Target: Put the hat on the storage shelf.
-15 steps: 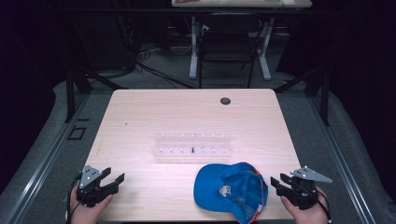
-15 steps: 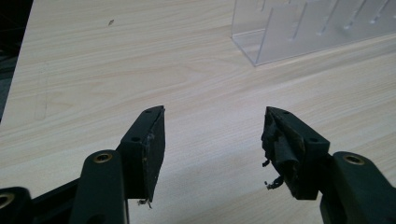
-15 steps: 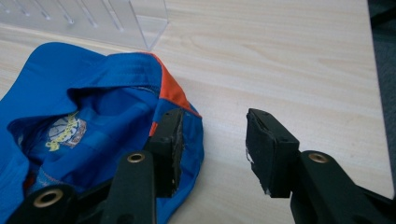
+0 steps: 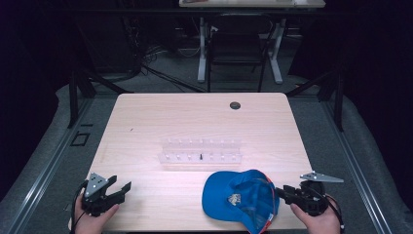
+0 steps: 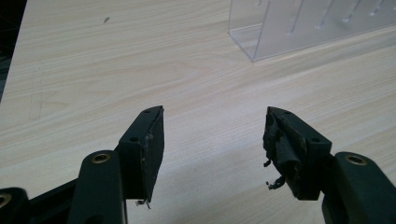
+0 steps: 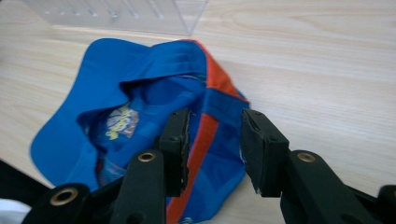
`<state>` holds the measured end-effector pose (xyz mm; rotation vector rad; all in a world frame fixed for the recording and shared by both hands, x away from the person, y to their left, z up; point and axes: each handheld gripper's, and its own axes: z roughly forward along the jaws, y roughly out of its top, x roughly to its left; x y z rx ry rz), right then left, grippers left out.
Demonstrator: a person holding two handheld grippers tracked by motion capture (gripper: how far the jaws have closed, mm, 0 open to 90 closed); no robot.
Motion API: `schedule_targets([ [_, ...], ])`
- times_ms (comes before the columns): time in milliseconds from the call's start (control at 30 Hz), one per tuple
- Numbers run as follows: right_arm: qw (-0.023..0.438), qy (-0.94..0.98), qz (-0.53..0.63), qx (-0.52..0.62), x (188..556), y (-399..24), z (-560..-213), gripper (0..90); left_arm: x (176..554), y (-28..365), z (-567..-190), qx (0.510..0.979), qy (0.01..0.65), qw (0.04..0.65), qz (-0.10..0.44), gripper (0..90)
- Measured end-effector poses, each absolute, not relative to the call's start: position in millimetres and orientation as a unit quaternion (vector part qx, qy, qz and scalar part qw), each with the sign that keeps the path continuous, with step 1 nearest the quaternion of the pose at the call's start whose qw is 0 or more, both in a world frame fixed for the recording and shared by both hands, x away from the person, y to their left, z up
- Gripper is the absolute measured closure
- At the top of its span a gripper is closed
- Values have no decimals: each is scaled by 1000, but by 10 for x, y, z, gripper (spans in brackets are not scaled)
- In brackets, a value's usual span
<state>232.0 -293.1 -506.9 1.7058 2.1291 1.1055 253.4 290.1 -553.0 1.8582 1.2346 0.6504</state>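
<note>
Down at the desk's near-left corner, the left tool [image 4: 118, 189] gapes, released over bare wood. Opposite, the right tool [image 4: 284, 193] is released too, jaws straddling the blue cap's [image 4: 234, 196] orange-trimmed edge near the front edge; its logo is unreadable. Mid-desk stands a clear rack [image 4: 200, 151].

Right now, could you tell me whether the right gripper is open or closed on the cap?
Open. The right gripper has its jaws apart, straddling the cap at its orange-trimmed edge without pinching it.
</note>
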Motion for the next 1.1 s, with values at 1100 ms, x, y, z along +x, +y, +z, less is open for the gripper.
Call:
schedule_targets([
  [1100, 41, 738, 323, 591, 2578, -2766, -5238, 889, 2540, 2904, -5538, 734, 488, 391, 263, 388],
])
